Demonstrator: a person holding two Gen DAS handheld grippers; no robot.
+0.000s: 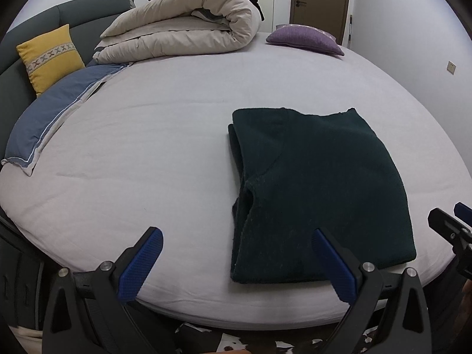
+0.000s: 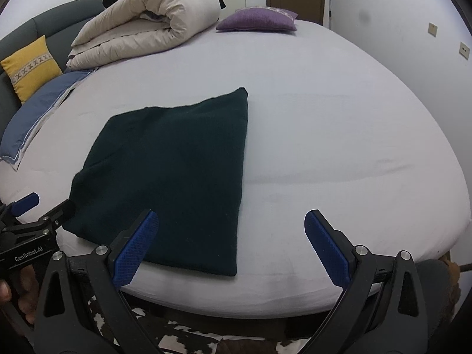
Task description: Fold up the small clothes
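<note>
Left wrist view: left gripper point(image 1: 236, 243) jaws spread wide, nothing held, blue-padded fingers point(image 1: 141, 265) hovering over the near edge of the bed point(image 1: 147, 153). It points forward over the mattress, level, with no tilt to speak of. The dark green garment point(image 1: 318, 194) lies folded into a rough rectangle on the sheet, near the bed's front edge. The gripper's right finger overlaps the garment's near edge in the picture; contact cannot be told. Stacked layers show along the garment's left side. Right gripper point(image 1: 454, 224) pokes in just beside the garment's near right corner, only partly visible. Behind the garment, well apart: rolled beige duvet point(image 1: 183, 26), purple cushion point(image 1: 306, 39), yellow cushion point(image 1: 50, 57) against the grey headboard point(image 1: 88, 8), blue pillow point(image 1: 56, 109).

Right wrist view: right gripper point(image 2: 231, 242) also wide open and empty, fingers aimed forward over the bed point(image 2: 339, 118) edge. Its left finger sits over the garment's point(image 2: 174, 171) near edge, and the right finger is over bare sheet to the garment's right. Garment flat, top face smooth, right edge straight. Left gripper point(image 2: 41, 203) sits at the garment's near left corner, seen from the side, and a person's hand point(image 2: 17, 292) grips its handle below. Duvet point(image 2: 147, 17), purple cushion point(image 2: 256, 20), yellow cushion point(image 2: 31, 66) and blue pillow point(image 2: 35, 112) all beyond the garment. Patterned rug point(image 2: 188, 339) below the bed's front edge.
</note>
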